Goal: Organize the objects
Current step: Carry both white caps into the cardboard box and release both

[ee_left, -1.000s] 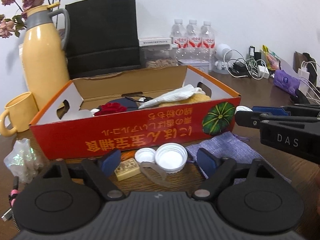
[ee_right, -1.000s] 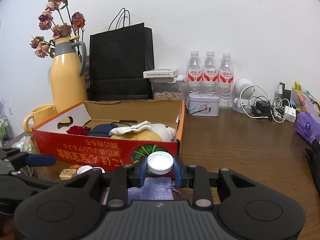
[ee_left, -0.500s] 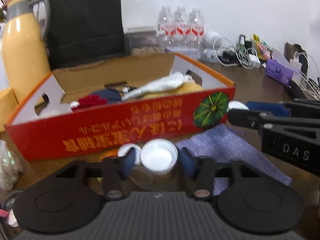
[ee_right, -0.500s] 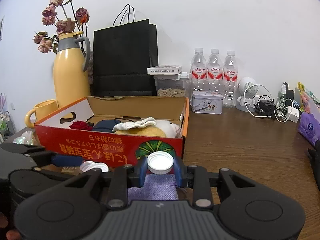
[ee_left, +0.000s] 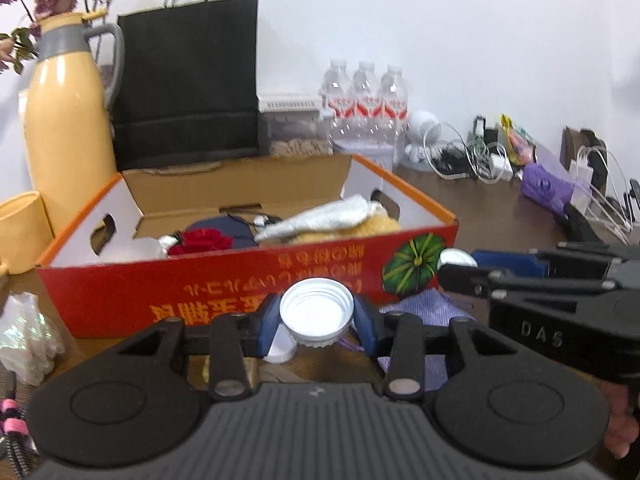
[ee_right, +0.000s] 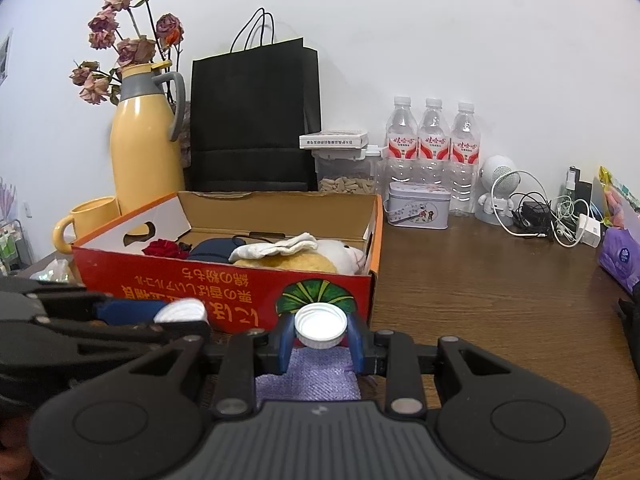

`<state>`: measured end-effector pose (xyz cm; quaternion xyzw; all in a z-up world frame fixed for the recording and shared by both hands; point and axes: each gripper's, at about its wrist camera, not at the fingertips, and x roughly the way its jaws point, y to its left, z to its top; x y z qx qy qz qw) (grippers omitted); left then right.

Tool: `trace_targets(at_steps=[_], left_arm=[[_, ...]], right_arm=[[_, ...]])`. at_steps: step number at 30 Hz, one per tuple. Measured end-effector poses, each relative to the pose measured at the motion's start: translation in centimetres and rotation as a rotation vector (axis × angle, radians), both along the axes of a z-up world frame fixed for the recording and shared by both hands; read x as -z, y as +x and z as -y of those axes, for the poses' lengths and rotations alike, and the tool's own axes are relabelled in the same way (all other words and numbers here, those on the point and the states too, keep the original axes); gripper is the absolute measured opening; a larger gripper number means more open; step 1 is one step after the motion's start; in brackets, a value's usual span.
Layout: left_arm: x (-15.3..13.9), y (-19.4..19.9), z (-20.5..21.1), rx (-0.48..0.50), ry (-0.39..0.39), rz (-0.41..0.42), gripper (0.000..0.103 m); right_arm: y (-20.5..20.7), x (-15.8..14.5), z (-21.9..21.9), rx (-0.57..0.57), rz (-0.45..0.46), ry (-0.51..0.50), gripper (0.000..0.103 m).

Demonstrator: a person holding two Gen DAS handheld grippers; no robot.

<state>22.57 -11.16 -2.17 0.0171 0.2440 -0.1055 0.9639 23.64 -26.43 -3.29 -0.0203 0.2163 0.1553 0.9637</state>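
Observation:
My left gripper (ee_left: 317, 316) is shut on a white jar lid (ee_left: 317, 311), open side up, lifted just in front of the red cardboard box (ee_left: 224, 280). A second white lid (ee_left: 282, 347) lies on the table under it. My right gripper (ee_right: 321, 332) is shut on another white lid (ee_right: 321, 325), held above a purple cloth pouch (ee_right: 308, 380) beside the box (ee_right: 224, 280). The box holds a red rose (ee_left: 200, 240), dark cloth, a white glove (ee_left: 320, 216) and a plush toy (ee_right: 340, 256). The left gripper (ee_right: 176, 316) shows at left in the right wrist view.
A yellow thermos (ee_left: 68, 128), a yellow mug (ee_left: 20, 232) and a black paper bag (ee_left: 188, 80) stand behind the box. Three water bottles (ee_right: 432, 148), a tin (ee_right: 418, 210), cables (ee_right: 552, 220) and a purple pack (ee_right: 620, 252) sit to the right. Crumpled foil (ee_left: 24, 340) lies left.
My left gripper has closed on the larger white lid and lifted it off the table. The right gripper has kept hold of its lid and drifted slightly forward.

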Motion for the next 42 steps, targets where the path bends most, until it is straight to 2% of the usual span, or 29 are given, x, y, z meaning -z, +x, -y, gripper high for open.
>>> trace_targets(at_steps=[14,23,34,42], left_arm=[[-4.5,0.0,-2.1,-0.098,-0.065,0.109,0.041],[-6.3,2.5,-3.4,-0.165,-0.091,0.155,0.041],[-5.3,7.3,-6.5,-0.226,-0.111,0.095,0.041],[-4.2,8.8,-7.3,-0.236,-0.09,0.067,0.041]], right_arm=[[-0.6,-1.9,-1.7,-0.045,0.063,0.0,0.027],[2.3,-4.7,-4.4,-0.042,0.121,-0.001,0.027],[8.1,-3.7,-6.9,-0.024,0.074,0.022,0.027],[9.7,-2.1,-6.5,-0.024,0.038,0.028,0.027]])
